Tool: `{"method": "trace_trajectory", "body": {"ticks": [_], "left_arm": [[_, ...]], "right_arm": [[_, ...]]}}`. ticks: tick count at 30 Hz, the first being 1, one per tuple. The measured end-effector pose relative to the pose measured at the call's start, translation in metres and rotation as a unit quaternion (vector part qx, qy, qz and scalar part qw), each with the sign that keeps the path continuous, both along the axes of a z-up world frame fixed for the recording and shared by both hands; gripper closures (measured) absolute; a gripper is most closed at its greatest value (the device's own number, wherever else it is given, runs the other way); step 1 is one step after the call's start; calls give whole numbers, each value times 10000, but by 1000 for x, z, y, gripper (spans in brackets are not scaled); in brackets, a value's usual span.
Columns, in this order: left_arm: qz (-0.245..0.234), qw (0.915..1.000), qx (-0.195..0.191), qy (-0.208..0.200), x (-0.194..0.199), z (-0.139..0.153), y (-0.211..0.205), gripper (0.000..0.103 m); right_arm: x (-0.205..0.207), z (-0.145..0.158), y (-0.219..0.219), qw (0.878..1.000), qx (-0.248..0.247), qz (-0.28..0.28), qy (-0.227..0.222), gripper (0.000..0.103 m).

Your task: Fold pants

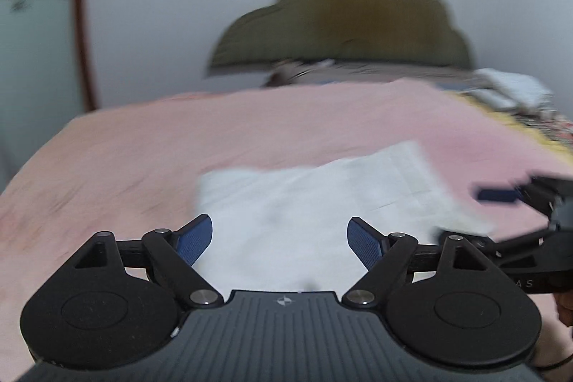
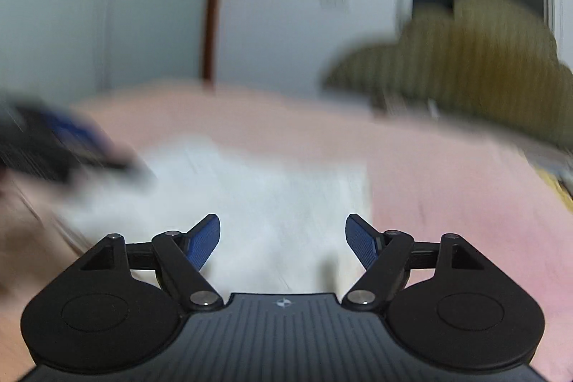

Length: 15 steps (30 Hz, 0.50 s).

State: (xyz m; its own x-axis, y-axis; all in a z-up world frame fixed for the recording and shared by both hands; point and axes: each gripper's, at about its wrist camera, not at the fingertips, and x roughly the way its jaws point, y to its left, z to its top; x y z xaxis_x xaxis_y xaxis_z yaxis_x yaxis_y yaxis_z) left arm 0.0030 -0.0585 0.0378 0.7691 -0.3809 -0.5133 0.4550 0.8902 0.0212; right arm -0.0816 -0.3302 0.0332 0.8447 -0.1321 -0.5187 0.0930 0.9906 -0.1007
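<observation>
White pants (image 1: 315,199) lie folded into a flat rectangle on a pink bedsheet (image 1: 143,149); they also show in the right wrist view (image 2: 258,203). My left gripper (image 1: 279,238) is open and empty, just above the near edge of the pants. My right gripper (image 2: 283,235) is open and empty over the pants' near right part. The right gripper also shows at the right edge of the left wrist view (image 1: 519,199), and the left gripper appears blurred at the left of the right wrist view (image 2: 53,142). Both views are motion-blurred.
An olive cushion (image 1: 343,13) leans against the white wall at the head of the bed. Folded cloths and a patterned cover (image 1: 508,92) lie at the far right. A brown pipe (image 1: 80,13) runs up the wall on the left.
</observation>
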Motion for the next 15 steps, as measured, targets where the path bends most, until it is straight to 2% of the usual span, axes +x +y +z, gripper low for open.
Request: {"method": "trace_trajectory", "body": {"ticks": [1,2,4,5,7,10,11,13,14,15], "left_arm": [[164,9998,-21,104,5,-3,10,22],[339,9992,-40,198,10,-6,20,22],[646,9970,-145,410,20,-10,40,24],[729,9954,-295,547,24,-11,47,25],[578,9911,-748,936,36,-12,59,24],[391,9788,-1229,1593,56,-20,61,24],[248,9744,-1327,1795,61,-24,60,24],[19,9662,-1432,2143,69,-31,54,24],[-74,9649,-1427,2204,73,-32,50,22],[-116,9664,-1337,2191,77,-34,45,22]], "right_arm": [[6,-10,-8,9995,73,-232,206,27],[3,-14,-18,9985,361,-370,166,27],[-12,-7,-30,9927,1071,-541,-151,26],[-21,-4,-30,9903,1218,-576,-329,26],[-23,-4,-29,9905,1253,-473,-315,26],[-8,-19,-36,9874,1541,-367,-38,26],[-6,-25,-46,9815,1854,-475,77,26],[-6,-38,-73,9554,2912,-477,145,26],[-3,-42,-83,9417,3338,-388,143,26],[1,-44,-91,9340,3557,-310,125,25]]}}
